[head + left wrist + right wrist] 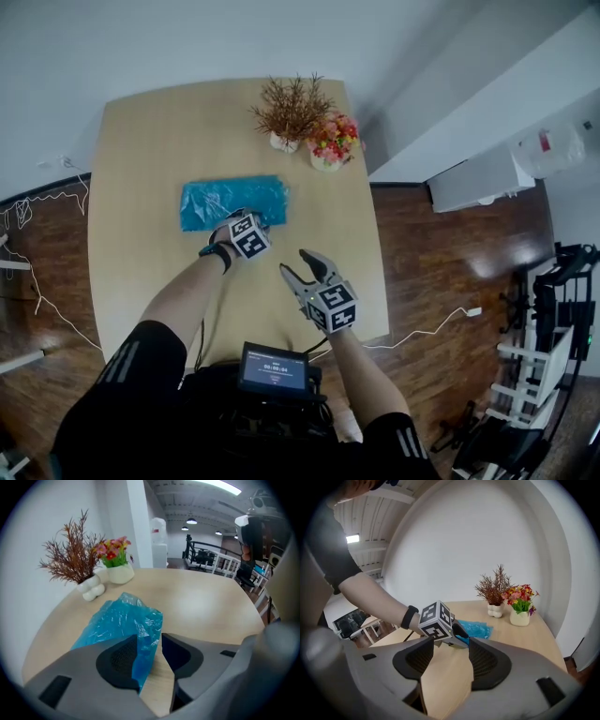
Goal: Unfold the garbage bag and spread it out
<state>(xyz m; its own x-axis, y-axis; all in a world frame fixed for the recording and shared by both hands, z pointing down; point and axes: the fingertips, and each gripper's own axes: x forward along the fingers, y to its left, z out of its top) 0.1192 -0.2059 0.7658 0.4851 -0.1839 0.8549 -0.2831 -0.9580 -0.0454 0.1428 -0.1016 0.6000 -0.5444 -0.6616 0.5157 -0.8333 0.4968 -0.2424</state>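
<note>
The blue garbage bag (232,201) lies folded in a flat strip on the wooden table (141,131), just in front of the two plant pots. My left gripper (246,217) is at the bag's near edge. In the left gripper view a raised fold of the bag (117,620) stands between the jaws of the left gripper (150,641) and rests against the left pad, with bare wood showing beside the right pad. My right gripper (300,265) hovers open and empty over the table nearer to me, right of the left one. The right gripper view shows the right gripper (451,653) looking towards the left gripper (461,637) and the bag (478,629).
A white pot of dried brown twigs (291,111) and a pot of red and pink flowers (331,142) stand at the table's far edge, close behind the bag. A small screen (274,368) sits at my waist. Cables (56,192) run over the wooden floor at the left.
</note>
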